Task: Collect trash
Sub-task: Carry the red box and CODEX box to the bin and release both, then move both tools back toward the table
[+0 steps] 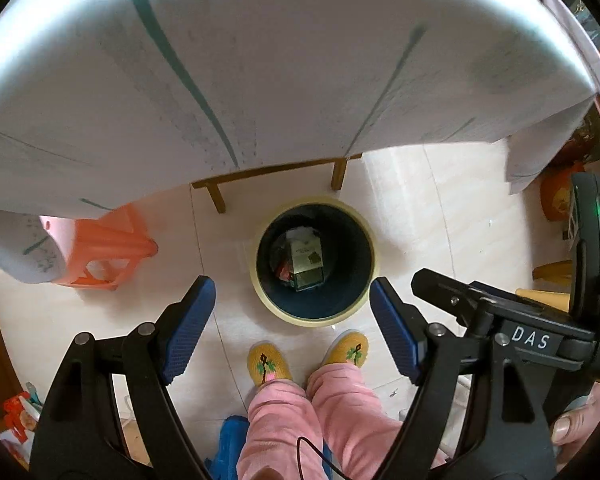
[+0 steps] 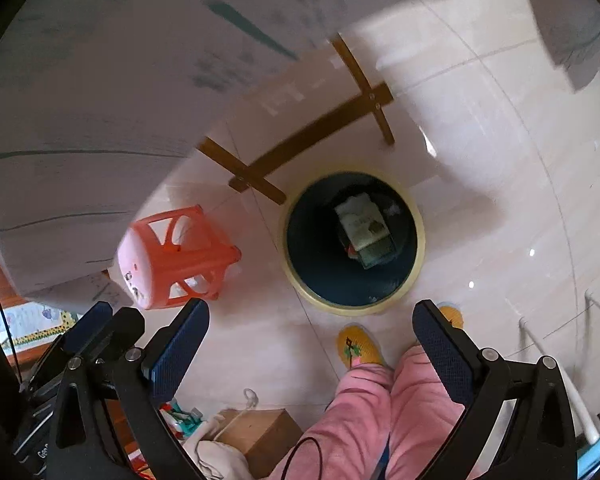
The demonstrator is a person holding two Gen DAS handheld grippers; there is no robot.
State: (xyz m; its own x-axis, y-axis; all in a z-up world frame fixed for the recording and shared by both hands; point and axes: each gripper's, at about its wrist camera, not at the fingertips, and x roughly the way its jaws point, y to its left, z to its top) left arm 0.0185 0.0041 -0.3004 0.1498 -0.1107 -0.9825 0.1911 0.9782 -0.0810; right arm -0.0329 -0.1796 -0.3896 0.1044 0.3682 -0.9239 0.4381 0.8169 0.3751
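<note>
Hovering over the floor beside the cloth-covered bench, both claws are sitting spread and carrying nothing: left claw and right claw are each hanging above the trash bin. Judging from that, a drop-off is looking done; no loose trash is showing on the floor or the visible bench cloth, so whatever is remaining is lying out of view. Inside the bin, a pale carton is lying on top, with a small red scrap peeking beside it. An orange stool is lying tipped near the bin.
</note>
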